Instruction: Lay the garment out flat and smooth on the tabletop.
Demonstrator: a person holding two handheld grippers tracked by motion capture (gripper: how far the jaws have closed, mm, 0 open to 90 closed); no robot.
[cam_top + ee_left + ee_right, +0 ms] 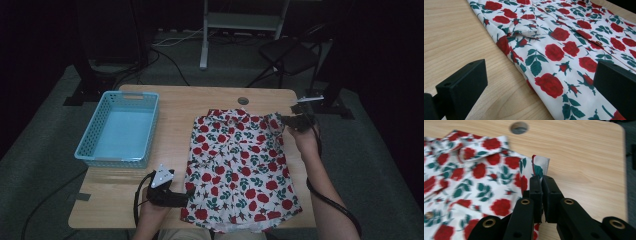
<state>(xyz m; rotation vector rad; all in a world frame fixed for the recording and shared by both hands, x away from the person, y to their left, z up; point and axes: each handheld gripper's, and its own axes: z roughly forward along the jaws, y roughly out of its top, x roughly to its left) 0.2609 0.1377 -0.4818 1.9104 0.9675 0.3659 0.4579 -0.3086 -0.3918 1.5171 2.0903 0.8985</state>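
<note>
A white shirt (pixel 235 165) printed with red roses and green leaves lies flat on the wooden table (pixel 175 105). My right gripper (pixel 286 120) is shut on the shirt's far right sleeve edge (pixel 540 166), and the fabric is pinched between the closed jaws of the right gripper (pixel 541 181) and lifted a little off the table. My left gripper (pixel 184 196) is at the shirt's near left corner. In the left gripper view its jaws stand wide apart, the left gripper (pixel 539 77) is open, and the shirt (pixel 564 50) lies flat between and beyond them.
A light blue plastic basket (pixel 122 127) stands at the table's left side. A round cable hole (pixel 243 100) sits near the far edge. Beyond the table are a dark chair (pixel 290 55), stands and cables on the floor.
</note>
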